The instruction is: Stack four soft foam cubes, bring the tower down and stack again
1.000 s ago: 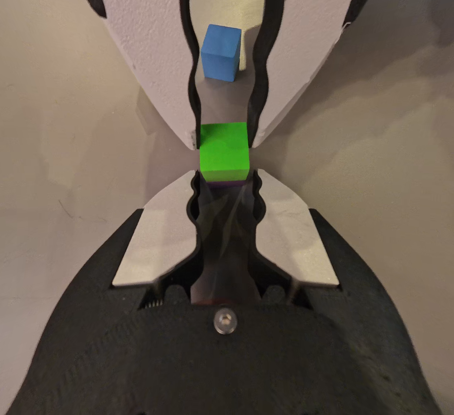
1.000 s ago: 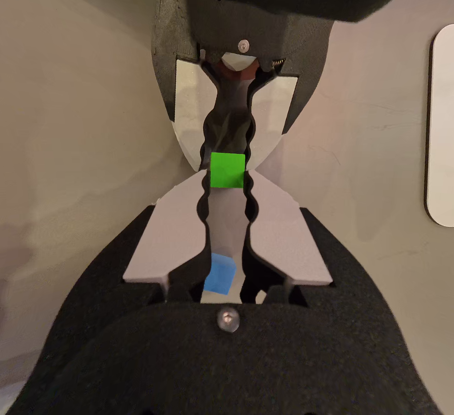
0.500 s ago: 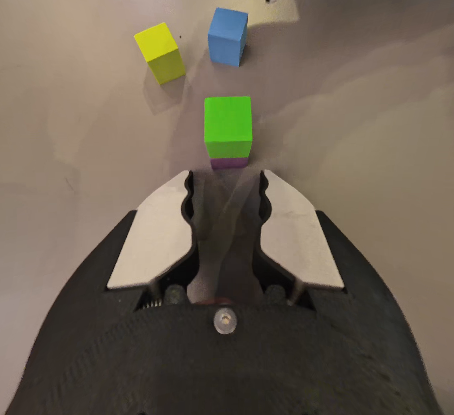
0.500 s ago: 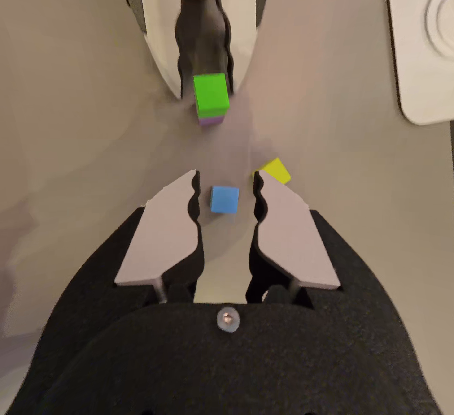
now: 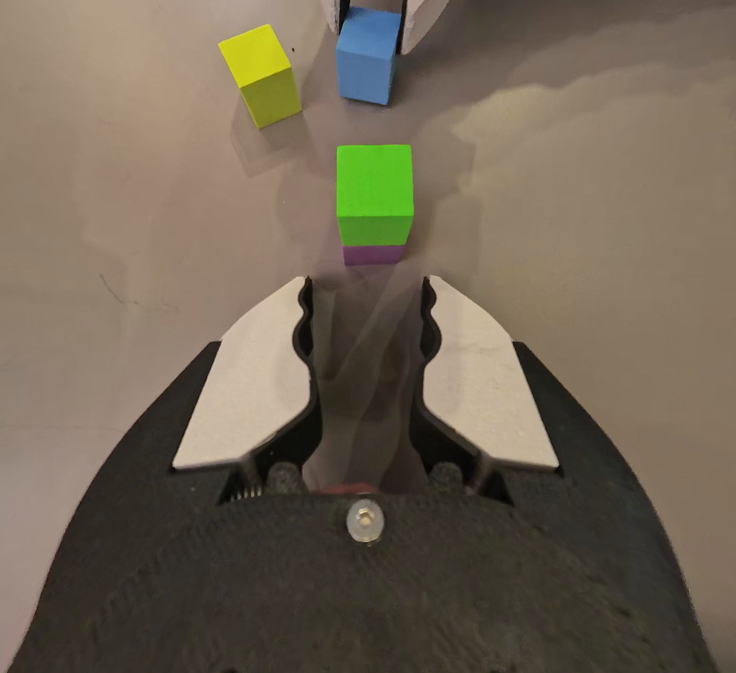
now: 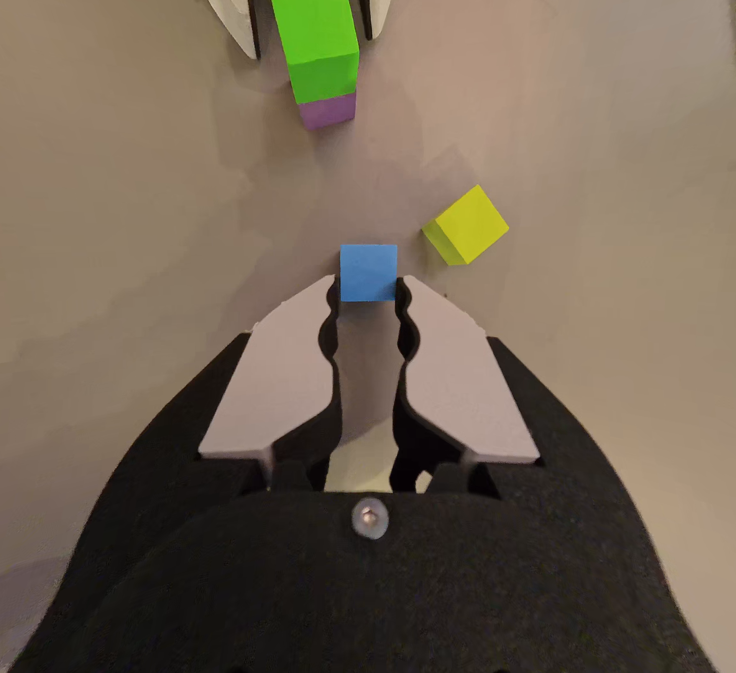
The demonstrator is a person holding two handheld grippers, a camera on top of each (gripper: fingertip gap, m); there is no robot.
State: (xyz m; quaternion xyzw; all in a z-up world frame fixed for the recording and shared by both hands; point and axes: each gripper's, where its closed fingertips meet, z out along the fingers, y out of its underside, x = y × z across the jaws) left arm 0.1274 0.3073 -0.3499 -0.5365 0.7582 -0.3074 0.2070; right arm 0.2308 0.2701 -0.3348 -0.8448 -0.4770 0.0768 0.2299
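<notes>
Plain beige tabletop (image 5: 119,216), soft shadows

— Where did the two wrist cameras look from?
— Each looked steeply down along its own fingers, close above the beige tabletop (image 5: 119,216), facing one another.
— What did they share?
— The green foam cube (image 5: 374,180) and its neighbours.

Plain beige tabletop (image 5: 119,335) bearing three items directly — yellow foam cube (image 5: 261,74), blue foam cube (image 5: 366,56) just beside it, and purple foam cube (image 5: 372,255) — the latter under a green foam cube (image 5: 373,192).
</notes>
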